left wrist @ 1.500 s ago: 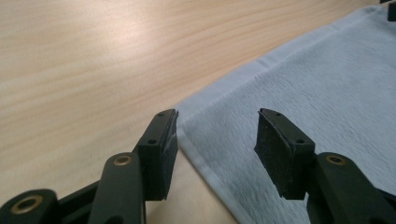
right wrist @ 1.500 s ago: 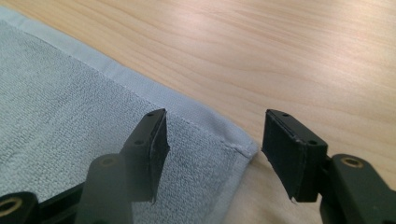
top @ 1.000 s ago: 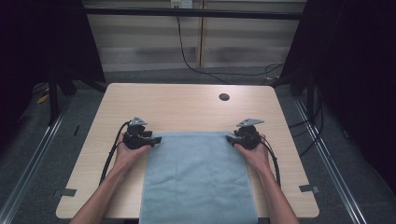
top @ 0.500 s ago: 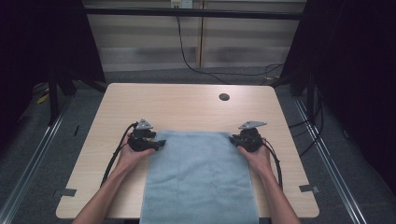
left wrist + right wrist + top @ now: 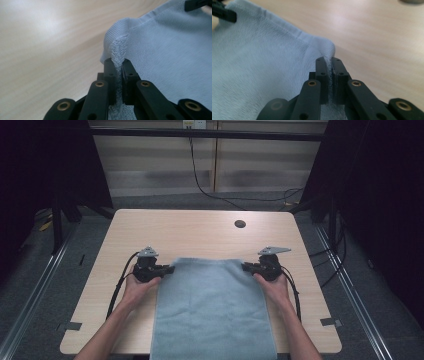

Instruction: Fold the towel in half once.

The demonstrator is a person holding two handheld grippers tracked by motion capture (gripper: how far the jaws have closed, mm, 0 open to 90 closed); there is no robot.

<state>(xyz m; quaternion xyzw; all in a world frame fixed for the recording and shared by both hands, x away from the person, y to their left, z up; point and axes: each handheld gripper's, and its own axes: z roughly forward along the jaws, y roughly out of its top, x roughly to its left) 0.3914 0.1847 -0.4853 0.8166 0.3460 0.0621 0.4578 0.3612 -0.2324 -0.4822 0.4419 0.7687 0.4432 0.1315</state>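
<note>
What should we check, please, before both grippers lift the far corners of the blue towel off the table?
1. Left gripper shut on the towel corner, jaws having just closed: ok.
2. Right gripper shut on its corner, jaws having just closed: ok.
3. Cloth sits deep between the jaws: ok.
4. Table beyond the towel bare but for a round hole: ok.
5. Near edge hangs over the table front; snagging: cannot tell.

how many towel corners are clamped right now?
2. Left tool pinches the towel's far-left corner, right tool its far-right corner. Near corners hang past the table edge, unseen.
</note>
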